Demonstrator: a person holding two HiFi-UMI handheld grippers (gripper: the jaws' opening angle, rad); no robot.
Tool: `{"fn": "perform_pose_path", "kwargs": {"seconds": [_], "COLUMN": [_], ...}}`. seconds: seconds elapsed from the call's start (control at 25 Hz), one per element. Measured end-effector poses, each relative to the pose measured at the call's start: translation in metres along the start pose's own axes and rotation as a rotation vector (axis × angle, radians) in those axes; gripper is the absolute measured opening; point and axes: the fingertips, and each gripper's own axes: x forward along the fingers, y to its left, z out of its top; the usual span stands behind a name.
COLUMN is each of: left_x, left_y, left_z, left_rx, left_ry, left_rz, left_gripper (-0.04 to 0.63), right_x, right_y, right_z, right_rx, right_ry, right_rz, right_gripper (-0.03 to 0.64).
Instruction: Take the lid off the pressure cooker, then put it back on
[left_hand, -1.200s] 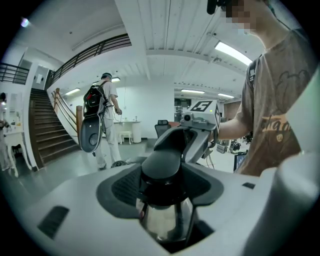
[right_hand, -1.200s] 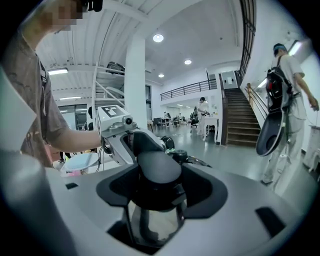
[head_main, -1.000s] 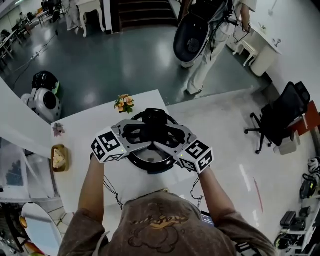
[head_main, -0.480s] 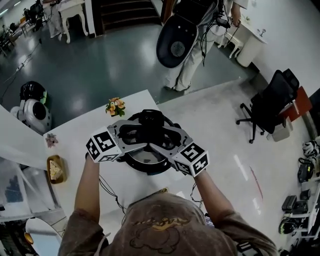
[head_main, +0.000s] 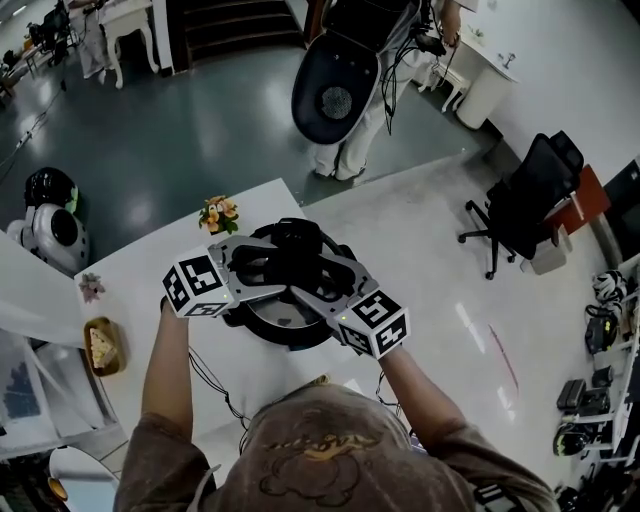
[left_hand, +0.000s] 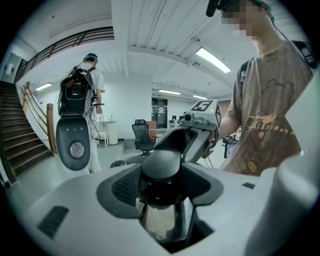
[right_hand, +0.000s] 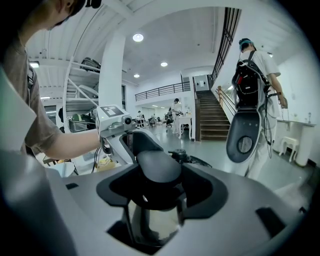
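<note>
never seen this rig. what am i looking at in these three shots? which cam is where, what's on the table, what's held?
There is no robot here: a person holds a two-jaw gripper in each hand, and the marker cubes are part of those grippers. The head view looks down from the person's head at a white table with a pressure cooker and a small bunch of flowers. The other two views ride on the grippers and look along their jaws. The left gripper looks closed on the cooker's left handle, and the right gripper on its right handle. The lid appears to be on.
</note>
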Motion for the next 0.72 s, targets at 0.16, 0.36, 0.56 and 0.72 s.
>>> {"fn": "perform_pose_path", "kwargs": {"seconds": [0.16,0.36,0.56,0.72], "left_x": [0.0,0.002,-0.004,-0.015], "left_y": [-0.001,-0.002,-0.001,-0.003], "left_z": [0.0,0.001,0.01,0.026], "left_rx": [0.009,0.008,0.024,0.04], "left_ry": [-0.008,-0.003,-0.004,-0.022], "left_rz": [0.014,0.032,0.048,0.077], "left_gripper": [0.259,0.256,0.256,0.256], "right_x": [-0.001,-0.003,-0.005,-0.01], "right_y": [0.001,-0.001,0.001,0.006], "right_z": [-0.001,-0.003,0.009,0.026], "right_rx": [-0.011,-0.032,-0.061,-0.081], "right_ry": [-0.011,0.007,-0.008,-0.024], "right_rz": [0.009,0.017,0.024,0.044], "right_gripper": [0.272,0.268,0.267,0.267]}}
